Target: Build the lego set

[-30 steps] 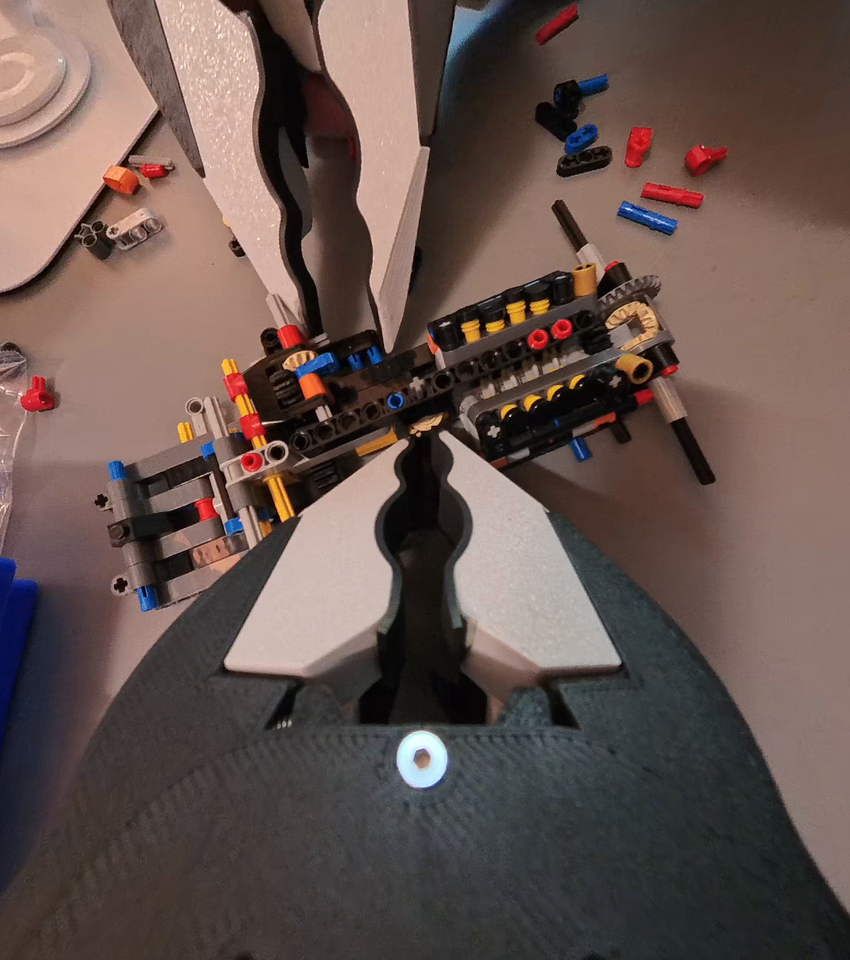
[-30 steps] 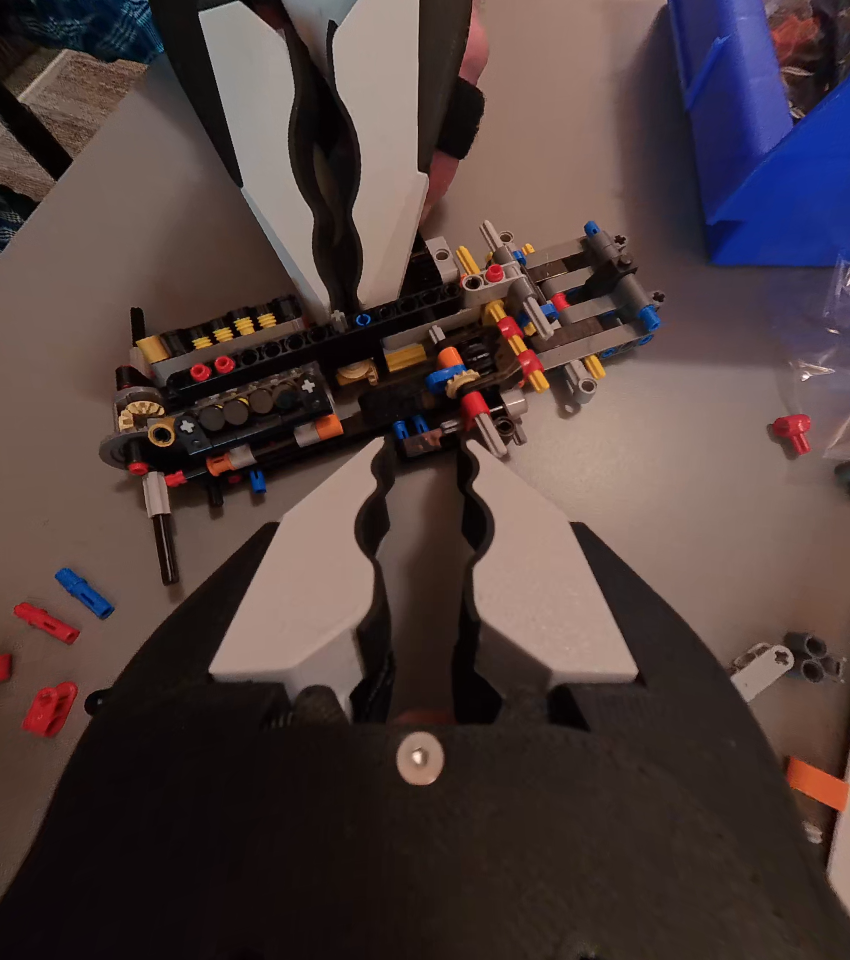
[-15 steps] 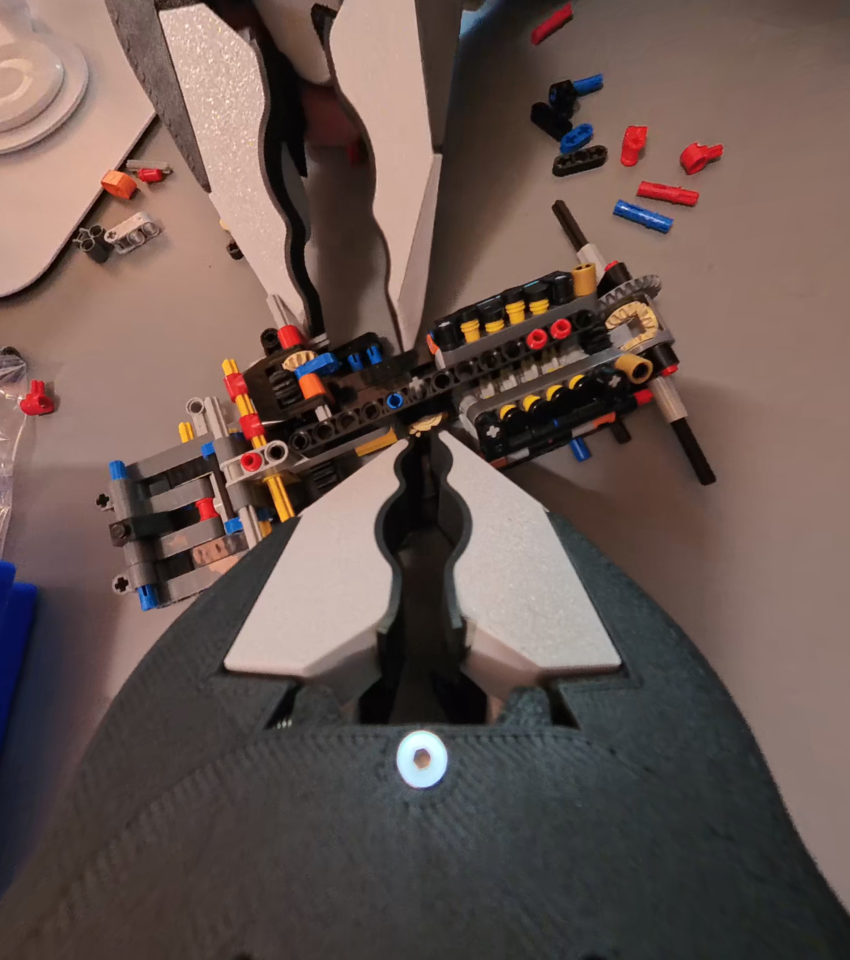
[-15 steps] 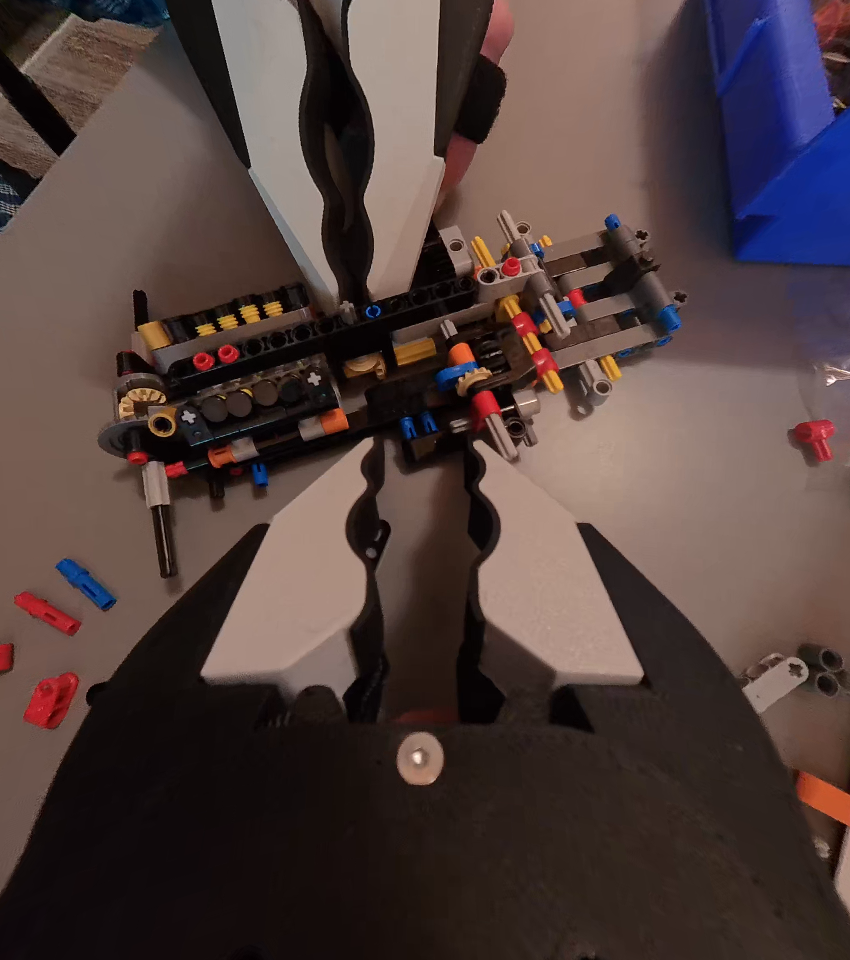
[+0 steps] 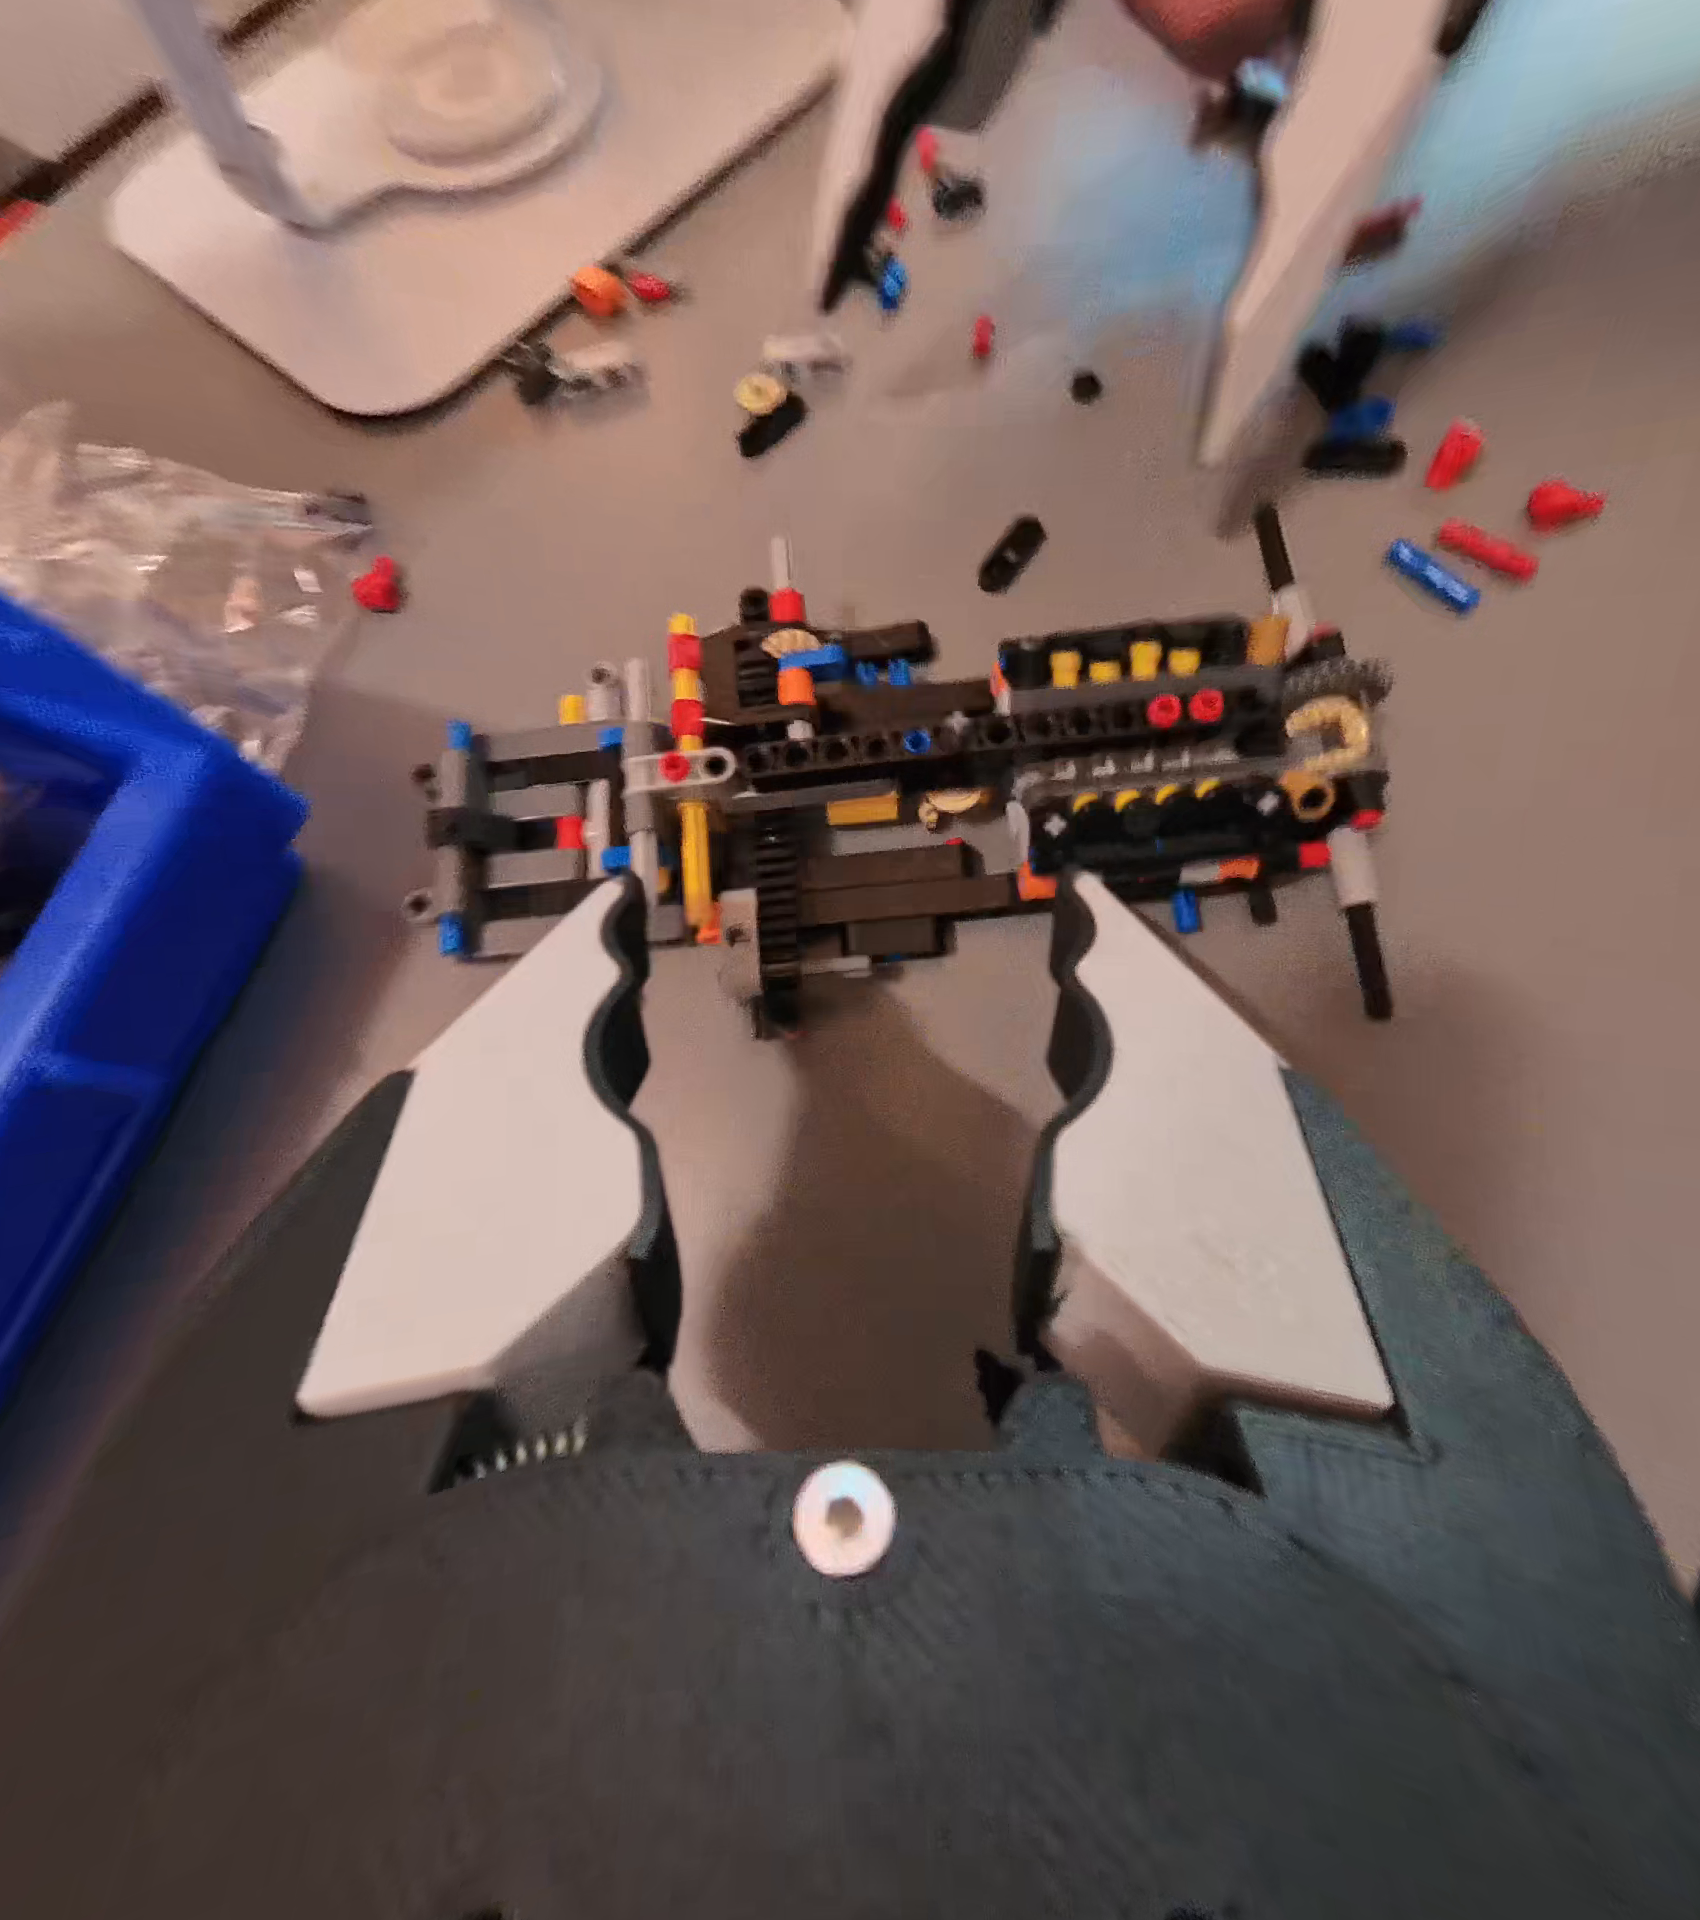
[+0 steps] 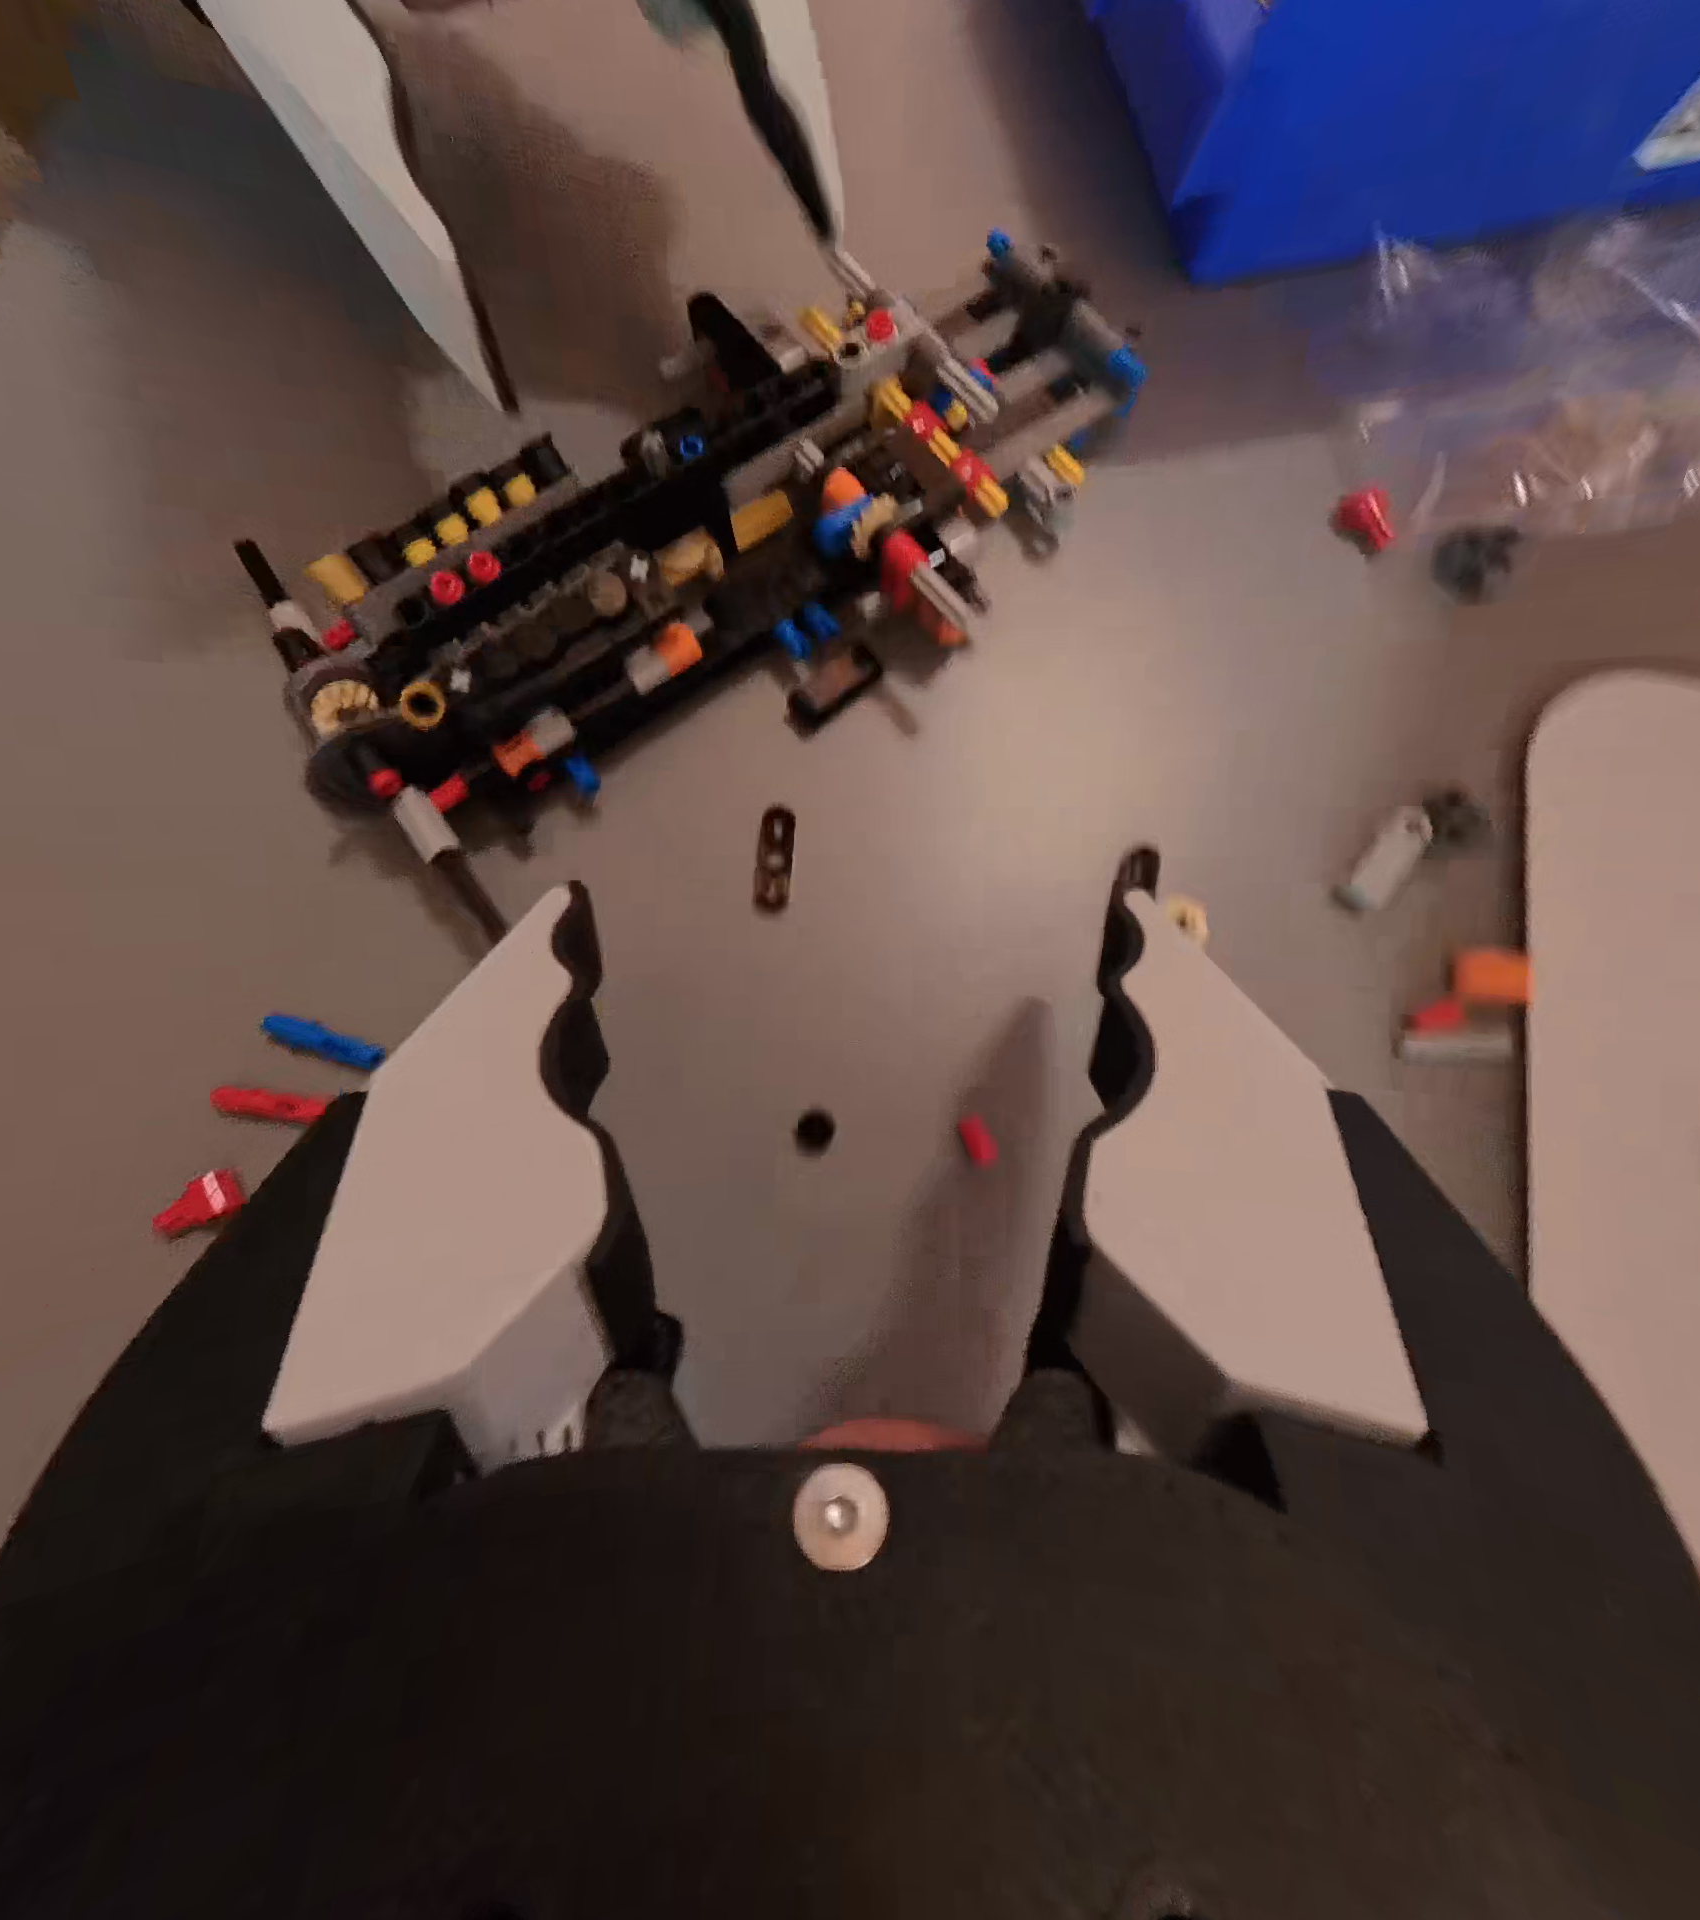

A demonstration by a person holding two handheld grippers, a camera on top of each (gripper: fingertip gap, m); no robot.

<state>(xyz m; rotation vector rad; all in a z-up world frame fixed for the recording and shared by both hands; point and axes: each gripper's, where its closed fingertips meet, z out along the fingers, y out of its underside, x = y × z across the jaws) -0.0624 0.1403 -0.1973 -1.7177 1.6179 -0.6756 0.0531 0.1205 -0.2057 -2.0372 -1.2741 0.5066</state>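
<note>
The long black, grey and yellow lego chassis (image 5: pixel 908 790) lies flat on the grey table, free of both grippers. My left gripper (image 5: pixel 851 899) is open and empty, its fingertips just short of the chassis's near side. My right gripper (image 6: pixel 851 899) is open and empty, pulled back from the chassis (image 6: pixel 700 540). A small black beam (image 6: pixel 773 860), a black round piece (image 6: pixel 813 1130) and a red pin (image 6: pixel 976 1140) lie on the table between and ahead of its fingers. The right gripper also shows blurred at the top of the left wrist view (image 5: pixel 1054 208).
A blue bin (image 5: pixel 46 1039) and clear plastic bags (image 5: pixel 150 582) sit at the left. A white stand base (image 5: pixel 451 187) lies beyond. Loose red, blue and black pieces (image 5: pixel 1448 540) are scattered at the far right, more (image 6: pixel 285 1070) by my right gripper. From the right gripper's tips to the black round piece (image 6: pixel 813 1130) is close to 5 centimetres. The left camera catches it too, in the left wrist view (image 5: pixel 1085 387). Between my right fingertips and the red pin (image 6: pixel 976 1140) there is roughly 5 centimetres. My left wrist view (image 5: pixel 981 340) looks at it from another angle.
Both grippers have opened wide and drawn back from the chassis. The left had been shut against its near side. The chassis now lies alone, and small loose pieces show on the table.
</note>
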